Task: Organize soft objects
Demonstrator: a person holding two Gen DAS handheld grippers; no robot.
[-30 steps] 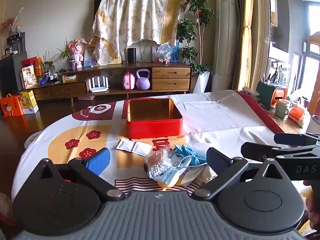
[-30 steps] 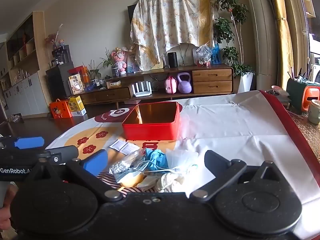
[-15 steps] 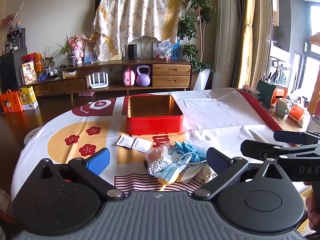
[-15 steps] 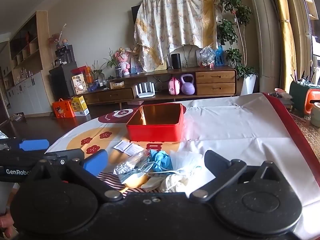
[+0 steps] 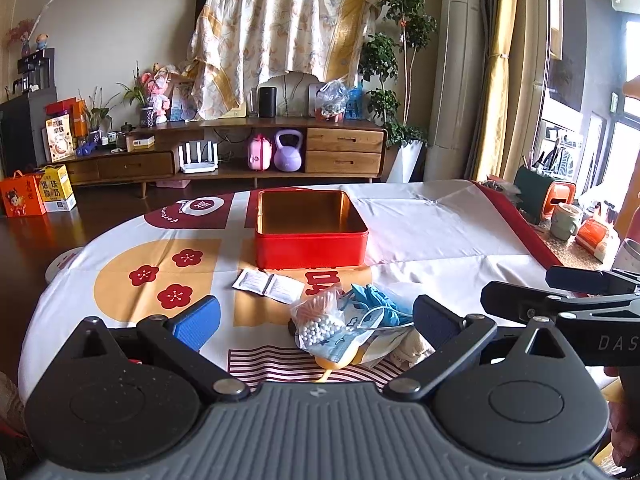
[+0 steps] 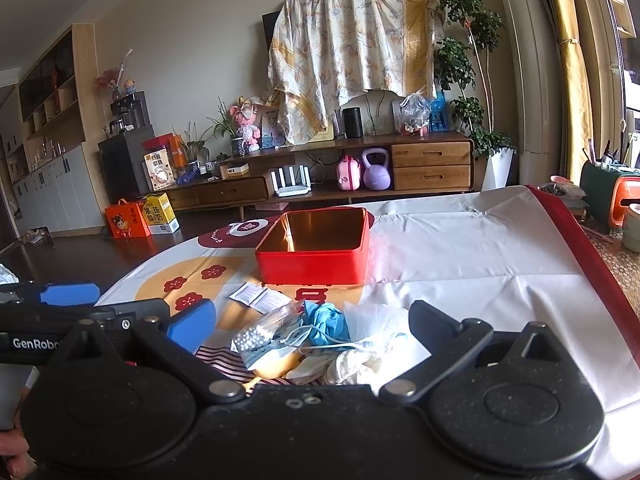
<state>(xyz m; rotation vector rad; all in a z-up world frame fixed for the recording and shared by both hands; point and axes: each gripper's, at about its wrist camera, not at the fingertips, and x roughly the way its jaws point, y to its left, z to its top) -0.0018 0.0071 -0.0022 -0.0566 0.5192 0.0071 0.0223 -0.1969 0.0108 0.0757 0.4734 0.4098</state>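
Left claw (image 5: 316, 322) hangs low over the near edge of the worktop (image 5: 440, 240), its blue-padded fingers (image 5: 198, 320) spread wide with nothing between them, and the right claw (image 6: 312, 326) sits beside it in the same pose, jaws parted and empty. Just ahead of both lies the heap of soft things: a clear bag of small white beads (image 5: 320, 318) on the left, a crumpled blue glove (image 5: 378, 306) touching it, a printed face mask (image 5: 340, 346) with its white ear loop draped across the pile, a yellow object (image 6: 276, 364) partly tucked under the mask, and a cream-coloured fabric piece (image 6: 352, 362) on the right. A thin translucent plastic sheet (image 6: 372, 320) rests behind the cream fabric. Beyond the heap, two flat white sachets (image 5: 268, 284) lie side by side on the printed tablecloth (image 5: 152, 264), apart from the pile. Further back stands the open red tin (image 5: 310, 234), gold inside, nothing in it. In the left view, the right claw's black frame (image 5: 560, 304) shows at the right edge.
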